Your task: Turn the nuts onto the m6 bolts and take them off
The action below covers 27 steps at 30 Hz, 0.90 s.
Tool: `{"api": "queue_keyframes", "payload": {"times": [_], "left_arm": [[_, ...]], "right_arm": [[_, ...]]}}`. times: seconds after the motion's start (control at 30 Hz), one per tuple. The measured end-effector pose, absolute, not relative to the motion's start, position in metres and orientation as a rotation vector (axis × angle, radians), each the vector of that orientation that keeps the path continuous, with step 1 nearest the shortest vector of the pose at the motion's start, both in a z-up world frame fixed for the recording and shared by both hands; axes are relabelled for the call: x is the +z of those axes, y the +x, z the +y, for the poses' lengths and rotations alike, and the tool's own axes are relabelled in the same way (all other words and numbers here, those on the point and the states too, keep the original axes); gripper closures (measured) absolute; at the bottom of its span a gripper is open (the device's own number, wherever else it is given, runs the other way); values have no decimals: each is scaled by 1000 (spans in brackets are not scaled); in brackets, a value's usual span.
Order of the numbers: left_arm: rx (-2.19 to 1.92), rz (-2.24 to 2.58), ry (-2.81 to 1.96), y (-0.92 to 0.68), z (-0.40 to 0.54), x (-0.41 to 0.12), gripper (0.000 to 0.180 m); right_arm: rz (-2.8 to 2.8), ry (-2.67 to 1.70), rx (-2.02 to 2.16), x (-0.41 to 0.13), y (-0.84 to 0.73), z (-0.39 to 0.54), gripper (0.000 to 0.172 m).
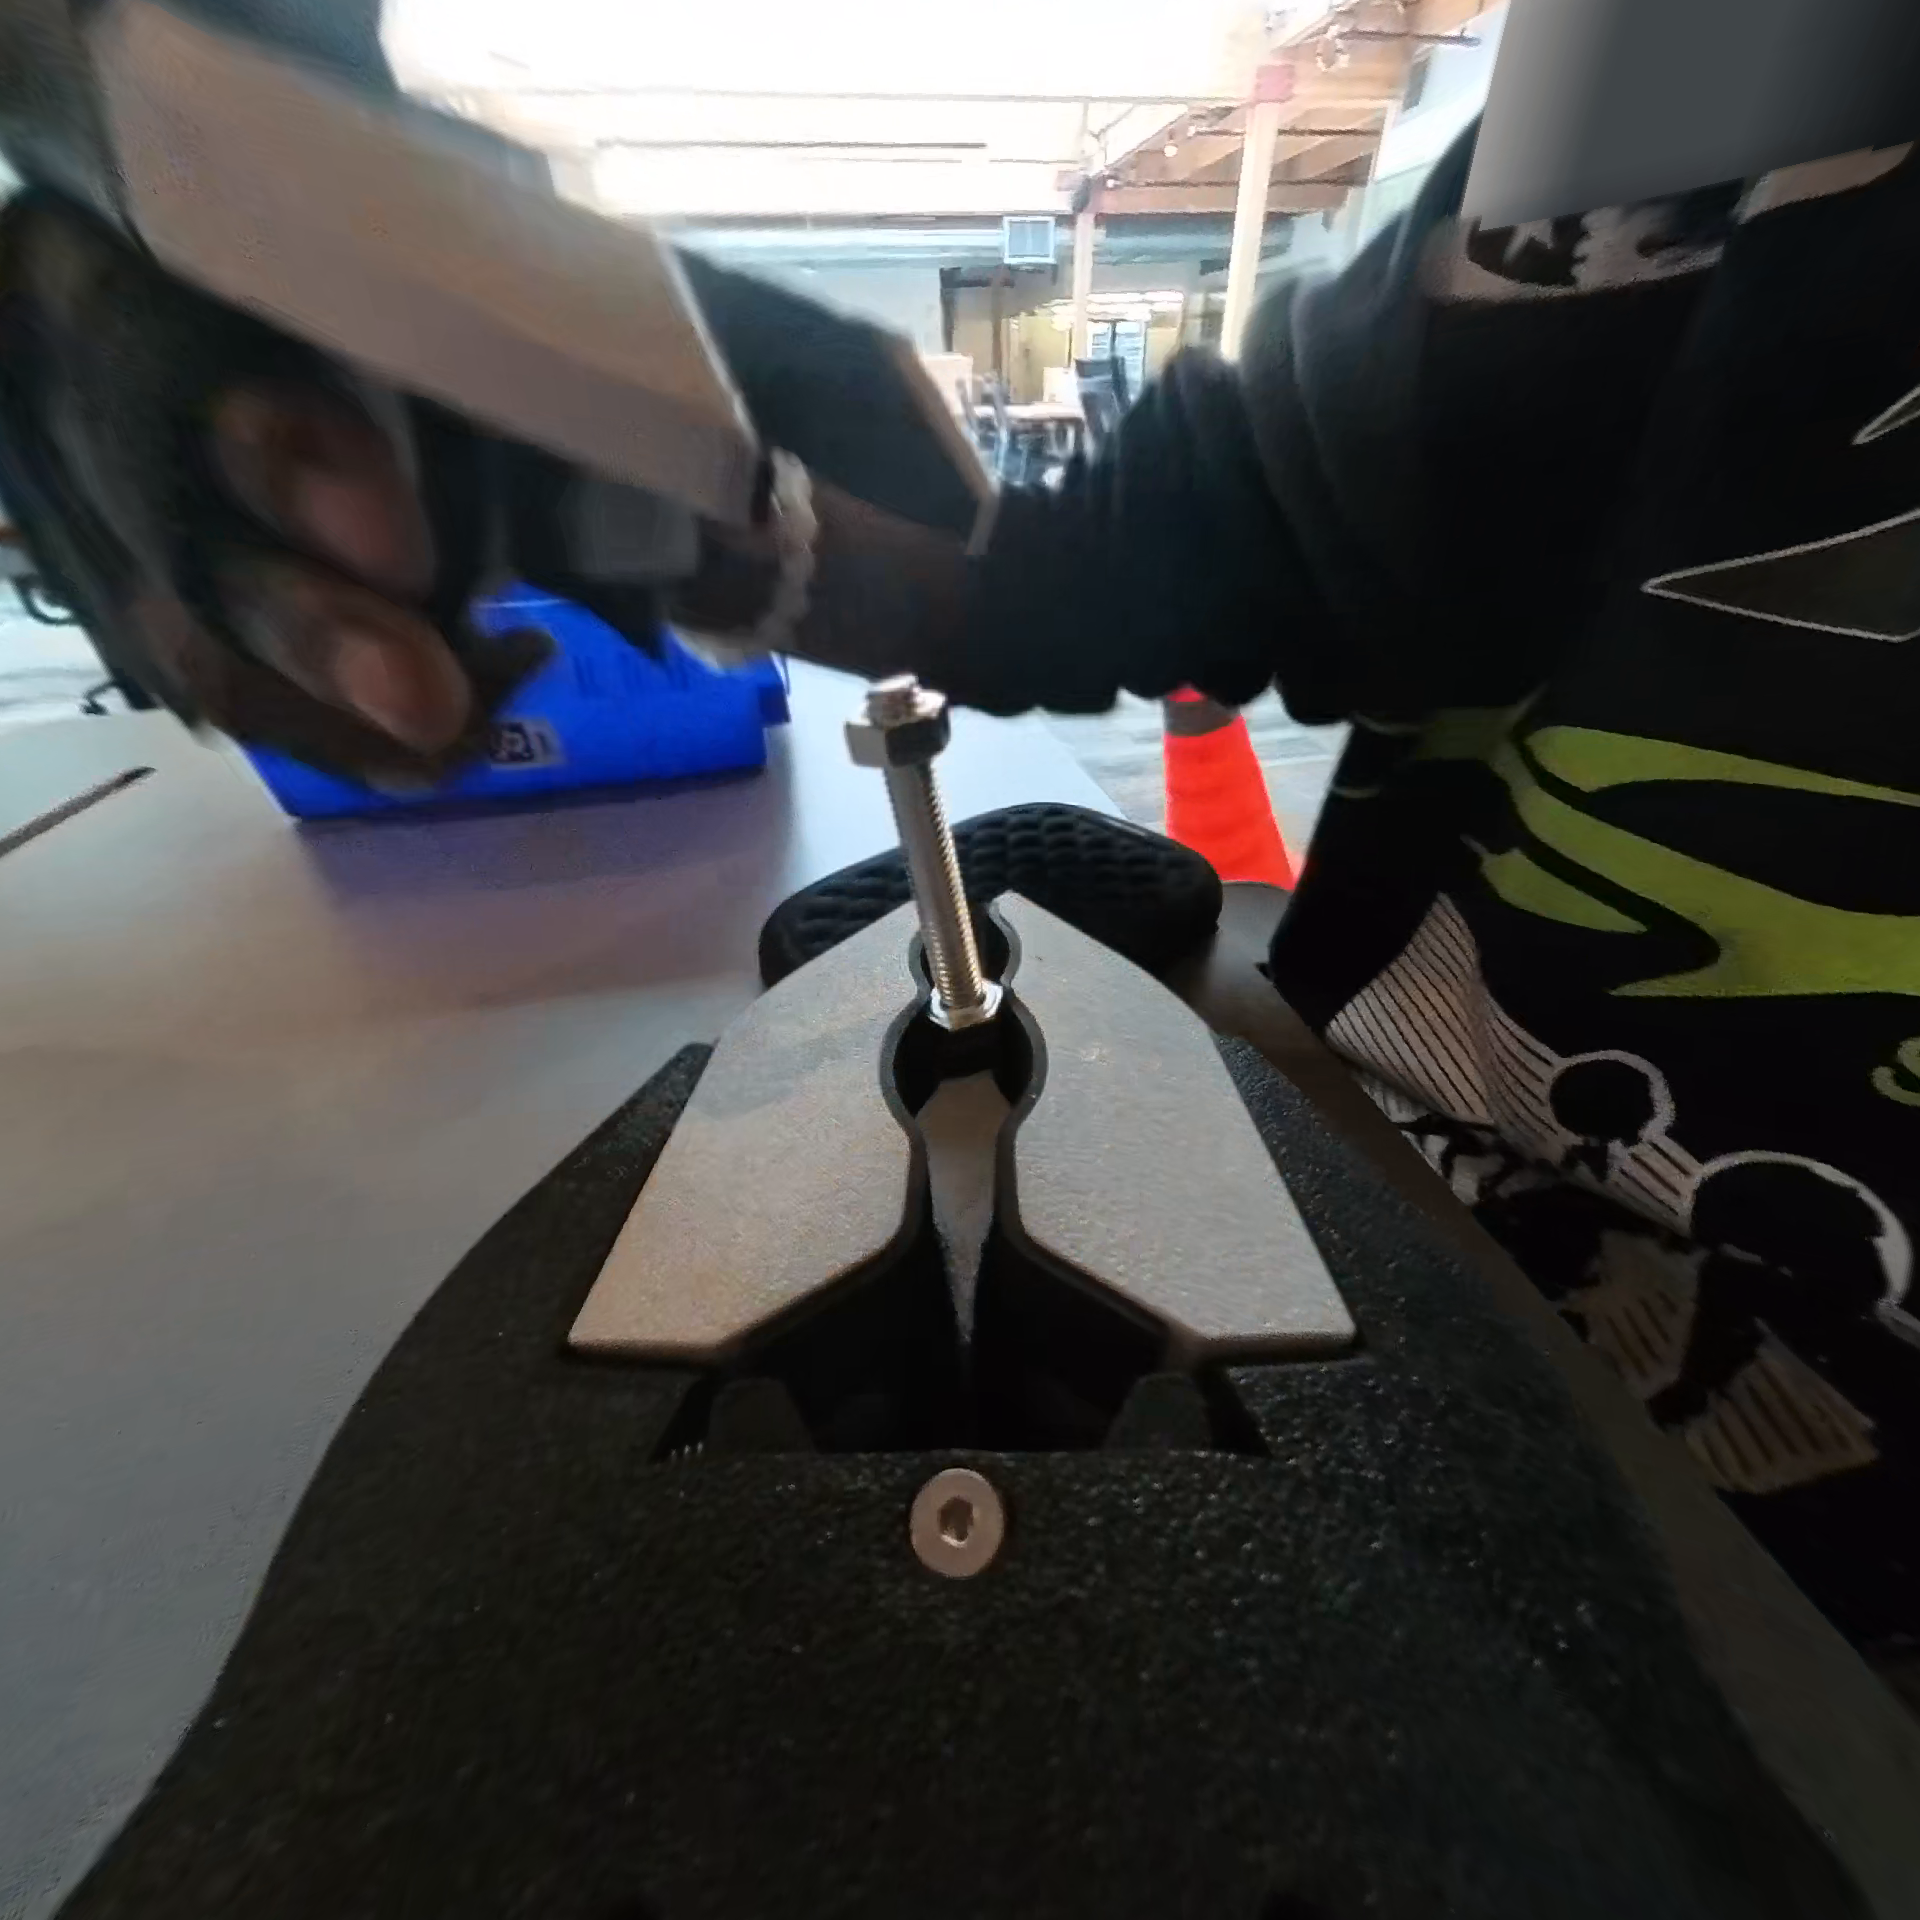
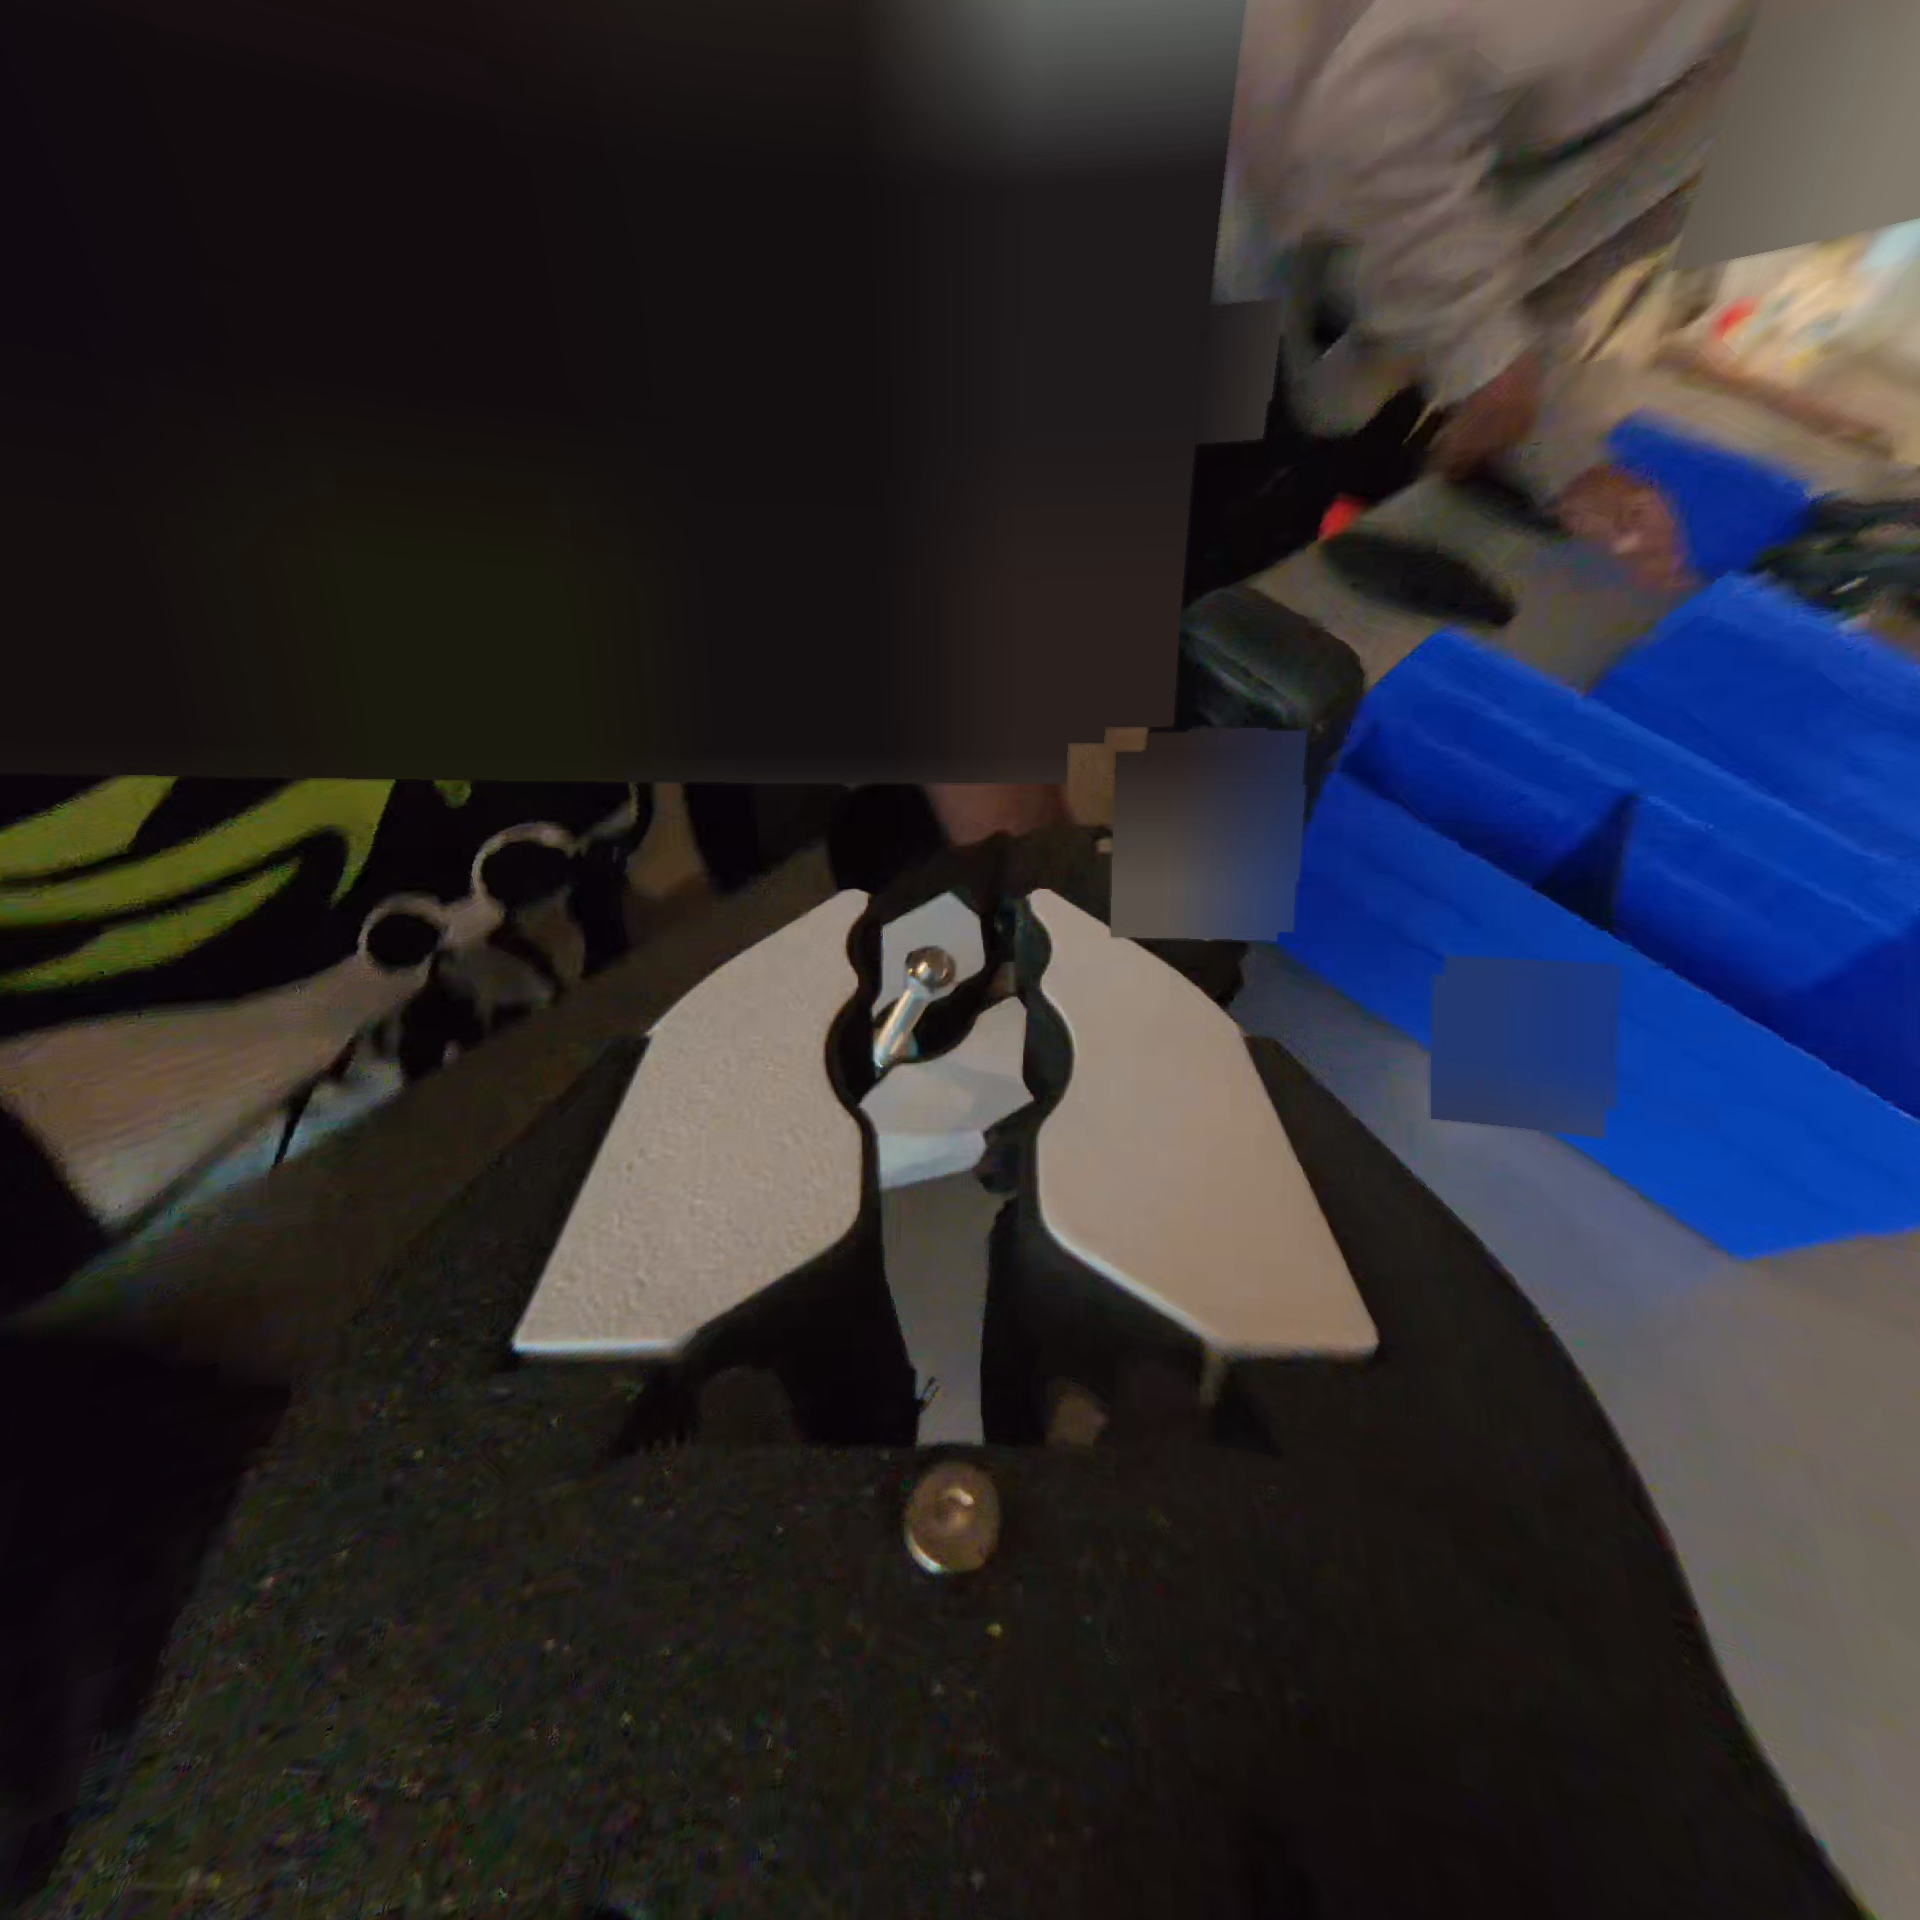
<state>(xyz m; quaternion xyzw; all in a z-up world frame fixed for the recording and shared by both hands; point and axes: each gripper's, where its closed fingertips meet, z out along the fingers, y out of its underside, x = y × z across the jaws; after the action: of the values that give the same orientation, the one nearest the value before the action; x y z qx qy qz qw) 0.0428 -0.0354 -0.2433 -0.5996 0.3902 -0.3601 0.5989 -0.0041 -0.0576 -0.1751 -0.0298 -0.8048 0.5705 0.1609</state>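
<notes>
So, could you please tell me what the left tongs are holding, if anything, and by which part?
The left tongs hold a silver bolt near the lower end of its threaded shank; a nut sits near its free top end.

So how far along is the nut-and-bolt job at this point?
A nut already sits on the bolt, near its top end. In hand: the left gripper clamps the bolt's lower end, holding it upright, while the right gripper looks down on it with fingers apart, not gripping the nut. Left: the rest of the turning and taking the nut off.
</notes>
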Motion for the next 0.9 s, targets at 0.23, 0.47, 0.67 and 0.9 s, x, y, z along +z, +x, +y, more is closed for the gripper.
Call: {"api": "queue_keyframes", "payload": {"times": [0.23,0.47,0.67,0.9], "left_arm": [[-894,958,-1424,48,-40,-253,175],[-908,957,-1397,44,-43,-248,175],[-908,959,-1387,44,-43,-246,175],[-726,834,-1437,31,-21,-244,175]], "right_arm": [[-2978,385,518,-187,12,-58,148],[-2974,673,237,-201,-3,-58,149],[-2979,658,252,-202,-6,-61,161],[-3031,275,182,-199,-15,-51,162]]}}
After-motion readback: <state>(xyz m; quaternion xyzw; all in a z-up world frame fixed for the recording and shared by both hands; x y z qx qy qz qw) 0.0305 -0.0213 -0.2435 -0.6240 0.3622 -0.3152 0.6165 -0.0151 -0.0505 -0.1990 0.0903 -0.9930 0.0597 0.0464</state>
